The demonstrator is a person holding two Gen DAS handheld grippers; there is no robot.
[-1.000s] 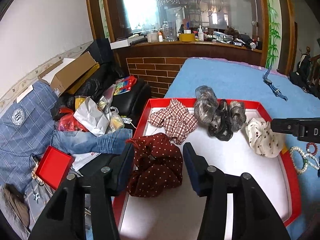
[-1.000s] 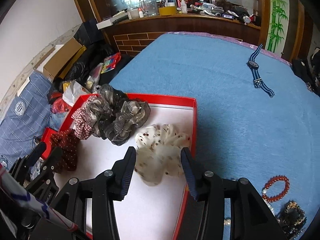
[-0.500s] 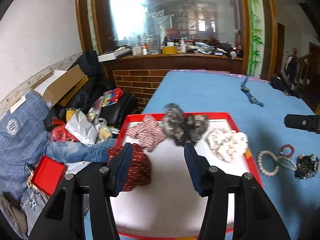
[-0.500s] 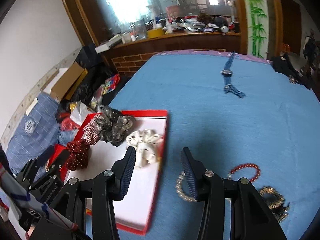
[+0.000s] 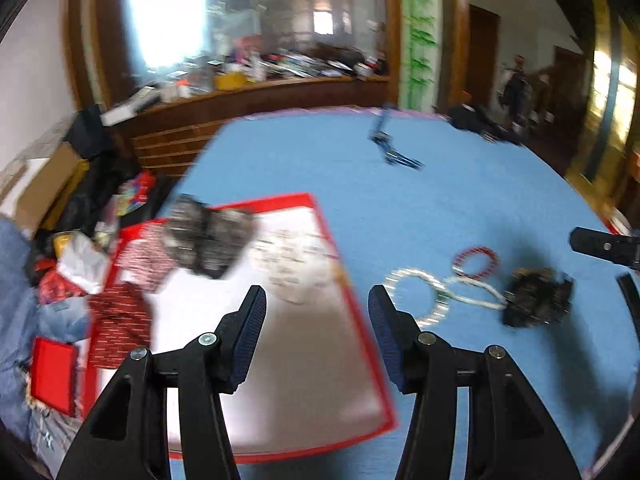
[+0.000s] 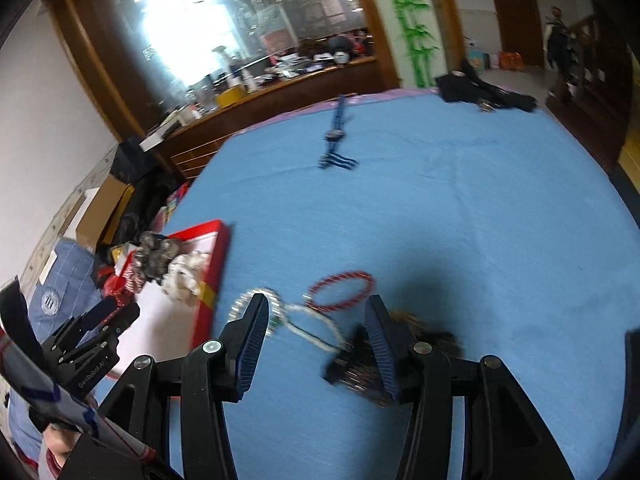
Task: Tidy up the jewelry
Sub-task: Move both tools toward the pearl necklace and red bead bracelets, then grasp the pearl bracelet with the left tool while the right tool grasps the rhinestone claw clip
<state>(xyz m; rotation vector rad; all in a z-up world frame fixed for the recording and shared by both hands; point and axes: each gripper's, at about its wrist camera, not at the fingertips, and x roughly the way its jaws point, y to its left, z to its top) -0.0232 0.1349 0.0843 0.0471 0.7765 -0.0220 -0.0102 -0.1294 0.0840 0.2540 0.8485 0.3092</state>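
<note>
A pearl bracelet (image 6: 256, 300), a red bead bracelet (image 6: 340, 291), a white bead strand (image 6: 316, 330) and a dark beaded piece (image 6: 356, 372) lie together on the blue cloth (image 6: 440, 220). My right gripper (image 6: 318, 322) hovers just above them, its jaws opening, with nothing gripped. My left gripper (image 5: 318, 316) is open and empty over the right rim of the red tray (image 5: 340, 264). The tray holds several scrunchies: grey (image 5: 208, 240), white (image 5: 292, 268), plaid (image 5: 144, 240) and dark red (image 5: 120, 320). The same jewelry (image 5: 420, 296) lies to the right of the left gripper.
A blue striped watch (image 6: 336, 140) lies farther back on the cloth, and a black bag (image 6: 480, 92) sits at the far edge. Left of the table are piled clothes, boxes and a small red box (image 5: 52, 372). A cluttered wooden shelf runs along the back.
Both grippers have swept to the right, away from the scrunchies in the tray; the right one now hangs over the jewelry on the cloth, the left over the tray's right rim.
</note>
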